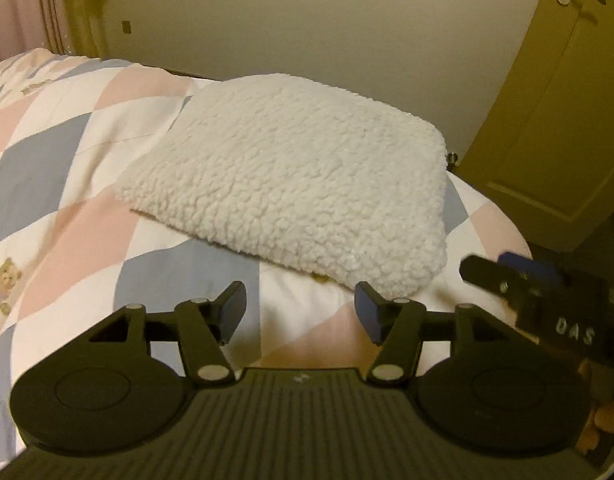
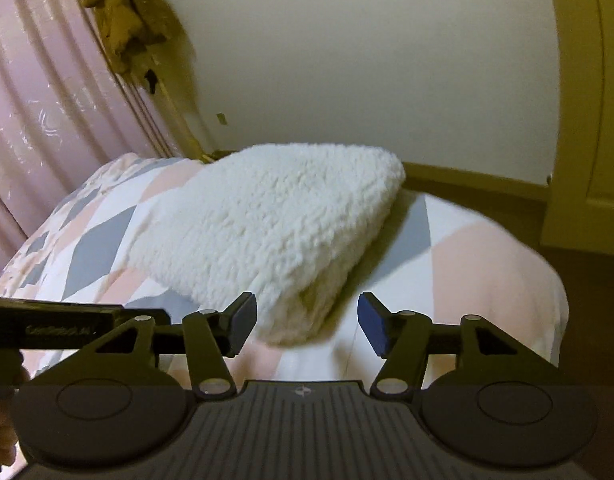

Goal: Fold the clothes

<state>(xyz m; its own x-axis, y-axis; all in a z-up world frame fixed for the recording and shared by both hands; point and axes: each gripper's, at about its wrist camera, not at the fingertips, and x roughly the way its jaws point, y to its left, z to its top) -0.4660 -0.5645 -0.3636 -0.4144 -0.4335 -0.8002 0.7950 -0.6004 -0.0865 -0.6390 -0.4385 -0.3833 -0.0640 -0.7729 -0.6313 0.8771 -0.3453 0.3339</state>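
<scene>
A white fleecy garment lies folded into a thick rectangle on the bed, also seen in the right wrist view. My left gripper hovers open just in front of its near edge, nothing between the fingers. My right gripper is open too, close to the garment's near corner, not touching it. The right gripper's body shows at the right edge of the left wrist view, and the left gripper's body at the left edge of the right wrist view.
The bed has a quilt with pink, grey and white diamonds. A yellow-green door stands to the right, with a plain wall behind the bed. Pink curtains hang at the left, a brown cloth hanging beside them.
</scene>
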